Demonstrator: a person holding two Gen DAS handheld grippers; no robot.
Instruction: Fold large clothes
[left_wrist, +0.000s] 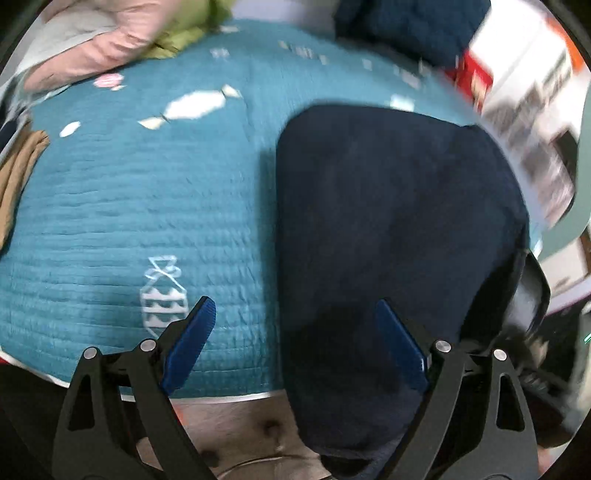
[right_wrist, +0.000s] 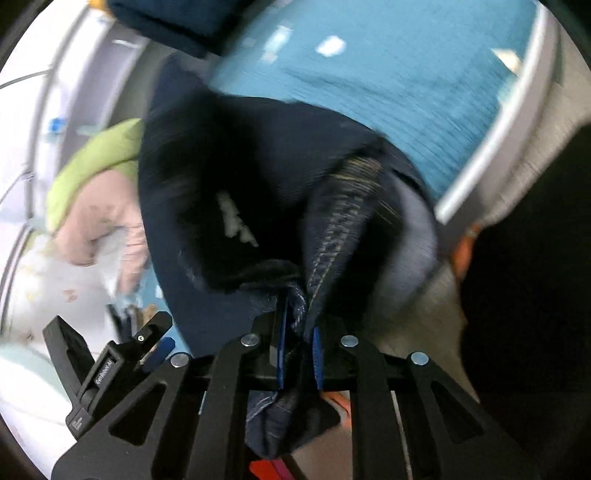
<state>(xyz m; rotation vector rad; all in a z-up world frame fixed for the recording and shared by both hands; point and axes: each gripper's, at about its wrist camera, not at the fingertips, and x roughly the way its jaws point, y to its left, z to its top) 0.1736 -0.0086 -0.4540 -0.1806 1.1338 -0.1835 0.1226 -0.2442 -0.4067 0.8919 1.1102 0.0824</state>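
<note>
A dark navy garment (left_wrist: 391, 221) lies on a teal quilted bedspread (left_wrist: 129, 206), its near end hanging over the bed's front edge. My left gripper (left_wrist: 295, 339) is open and empty, its blue fingers spread over the garment's left edge. In the right wrist view my right gripper (right_wrist: 300, 354) is shut on a bunched, stitched seam of the same dark garment (right_wrist: 258, 166), which rises in folds in front of the camera. The left gripper (right_wrist: 110, 354) shows at the lower left of that view.
A pile of pink (left_wrist: 96, 48) and green (left_wrist: 184, 33) clothes lies at the far left of the bed. A tan garment (left_wrist: 18, 177) sits at the left edge. Another dark blue item (left_wrist: 406, 26) lies at the back. The bed's white edge (right_wrist: 498, 140) borders a beige floor.
</note>
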